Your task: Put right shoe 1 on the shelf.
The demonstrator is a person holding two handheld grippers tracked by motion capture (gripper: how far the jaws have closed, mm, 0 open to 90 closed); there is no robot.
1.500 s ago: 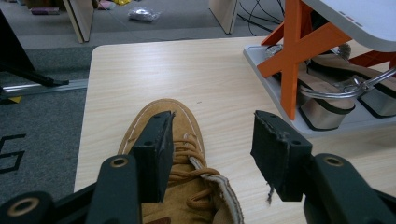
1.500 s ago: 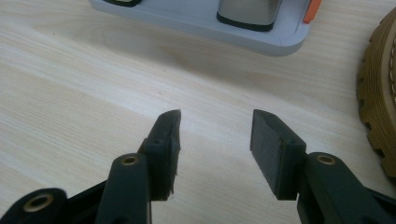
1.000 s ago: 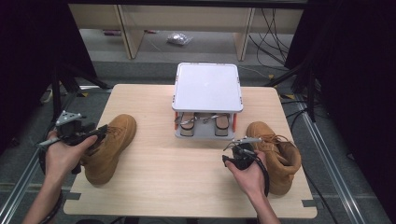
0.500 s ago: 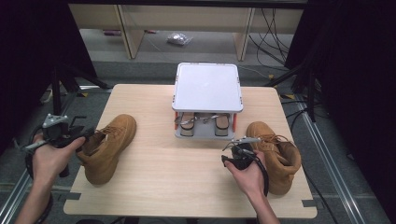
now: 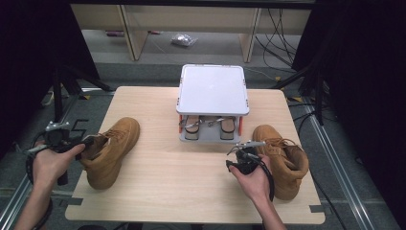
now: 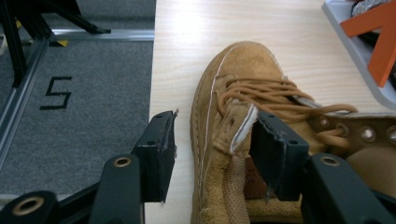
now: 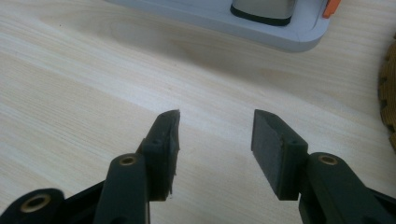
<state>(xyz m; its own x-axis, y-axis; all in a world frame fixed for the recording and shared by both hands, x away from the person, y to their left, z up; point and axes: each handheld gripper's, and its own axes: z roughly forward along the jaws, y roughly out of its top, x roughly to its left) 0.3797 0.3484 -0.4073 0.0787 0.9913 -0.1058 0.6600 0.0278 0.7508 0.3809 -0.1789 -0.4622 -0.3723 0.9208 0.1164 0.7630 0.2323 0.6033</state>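
Now, step in hand: the left gripper [image 6: 212,154] straddles the side wall of the left boot [image 5: 109,149] at its collar, one pad inside the opening, the other outside over the table edge.
Left gripper state: spread apart, jaws have just been easing inward slightly, suede between them but not yet pinched.
Right gripper [image 7: 215,140] state: released, nothing between the pads, hovering over bare wood just beside the right boot [image 5: 282,158].
Doing it well: seat the inner pad deep past the tongue and laces, clear of the loose lace loops, then squeeze on the firm collar so the boot does not sag or twist.
Surface: pale wooden table [image 5: 191,191], smooth; a grey shoe rack [image 5: 213,91] with sandals stands at the far middle.
Room: grey carpet floor with a marked "5" [image 6: 58,93], dark curtains, cables, shelving beyond.
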